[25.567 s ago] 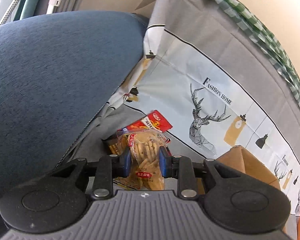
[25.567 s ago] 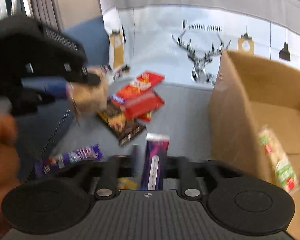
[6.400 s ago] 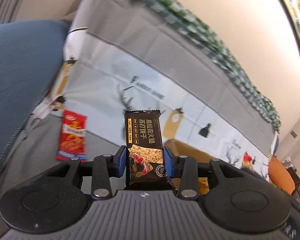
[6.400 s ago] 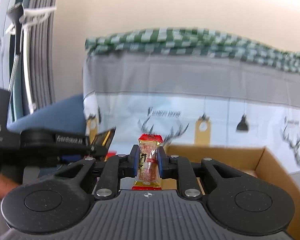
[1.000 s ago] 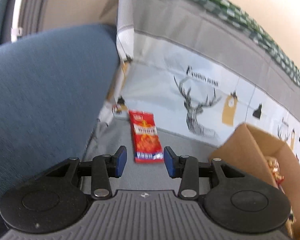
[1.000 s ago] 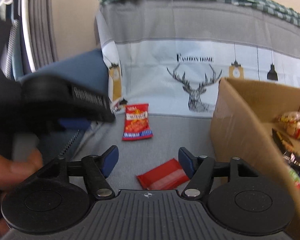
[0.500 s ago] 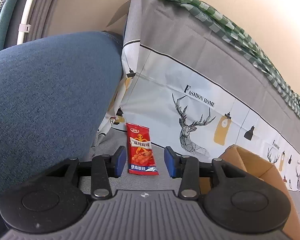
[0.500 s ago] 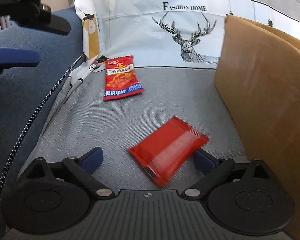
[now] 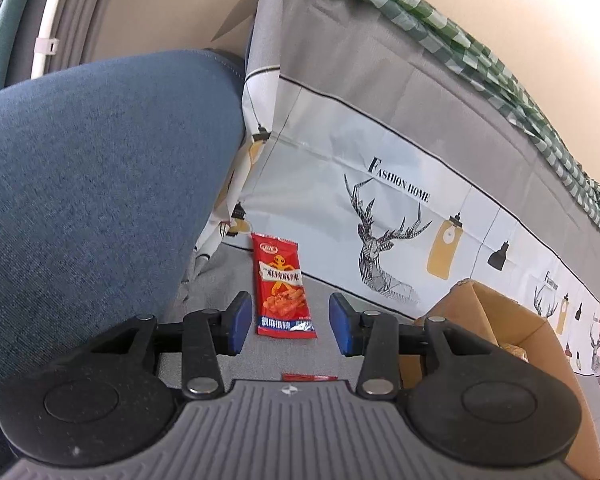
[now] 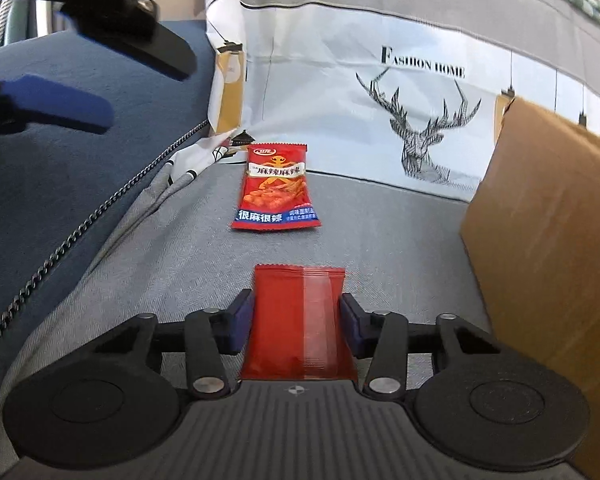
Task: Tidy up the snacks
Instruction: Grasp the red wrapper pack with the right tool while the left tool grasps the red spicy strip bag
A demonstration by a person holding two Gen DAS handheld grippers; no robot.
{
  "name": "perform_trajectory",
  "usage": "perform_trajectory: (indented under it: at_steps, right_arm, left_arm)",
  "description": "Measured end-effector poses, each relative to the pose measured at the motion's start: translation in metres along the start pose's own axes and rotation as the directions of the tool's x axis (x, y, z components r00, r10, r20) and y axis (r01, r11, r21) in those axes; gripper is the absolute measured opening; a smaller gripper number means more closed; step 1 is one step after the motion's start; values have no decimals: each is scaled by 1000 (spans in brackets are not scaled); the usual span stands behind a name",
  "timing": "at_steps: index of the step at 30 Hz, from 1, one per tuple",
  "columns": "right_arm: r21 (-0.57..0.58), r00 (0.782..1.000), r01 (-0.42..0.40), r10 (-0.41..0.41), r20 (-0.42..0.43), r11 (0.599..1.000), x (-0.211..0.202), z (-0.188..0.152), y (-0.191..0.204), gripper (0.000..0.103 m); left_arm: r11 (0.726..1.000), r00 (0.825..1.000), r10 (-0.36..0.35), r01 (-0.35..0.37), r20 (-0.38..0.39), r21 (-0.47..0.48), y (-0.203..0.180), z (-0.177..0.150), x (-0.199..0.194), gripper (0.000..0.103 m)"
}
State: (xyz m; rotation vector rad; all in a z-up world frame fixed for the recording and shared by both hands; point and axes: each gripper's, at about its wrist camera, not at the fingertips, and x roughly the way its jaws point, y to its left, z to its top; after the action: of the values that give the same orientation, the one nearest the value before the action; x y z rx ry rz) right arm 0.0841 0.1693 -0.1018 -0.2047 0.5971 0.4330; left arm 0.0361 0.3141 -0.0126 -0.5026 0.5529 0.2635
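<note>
A plain red snack packet [image 10: 292,300] lies on the grey seat cloth [image 10: 160,264], lengthwise between the fingers of my right gripper [image 10: 298,320]. The jaws are closing and both blue pads touch the packet's sides. Farther back lies a printed red snack packet [image 10: 276,188] with a blue bottom strip. In the left wrist view this printed packet [image 9: 282,286] shows beyond my left gripper [image 9: 286,322], which hangs open and holds nothing. A sliver of the plain red packet [image 9: 310,377] peeks out just above the left gripper's body. The cardboard box [image 10: 540,220] stands to the right.
A blue cushion [image 9: 92,180] rises on the left. The deer-print cloth backrest [image 9: 380,184] closes off the rear. The cardboard box [image 9: 500,320] holds snacks, barely visible. A blue finger [image 10: 60,110] of the left gripper hangs at upper left in the right wrist view.
The right gripper's wide jaws have closed in on the plain red packet, which has turned from slanted to lengthwise between the pads. The left gripper has hardly moved.
</note>
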Motion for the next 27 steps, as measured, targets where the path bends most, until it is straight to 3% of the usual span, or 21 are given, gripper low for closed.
perform_trajectory:
  at_steps: [10,17,27]
  right_arm:
    - [-34,1000,-10,10,2,999,-31,-9,-14,44]
    - [-41,998,38,-39,-40,998,-37,-18,-13,44]
    - [9,997,33,-32,-74,999,-35,-22,-19,44]
  left_arm:
    - [1000,998,16,-16,-65,5,-4,-7,14,47]
    - [998,994,58,-54,-97,45,-7,-18,29,47]
    - [995,994,92,-90,-55,46,-15,-21,42,47]
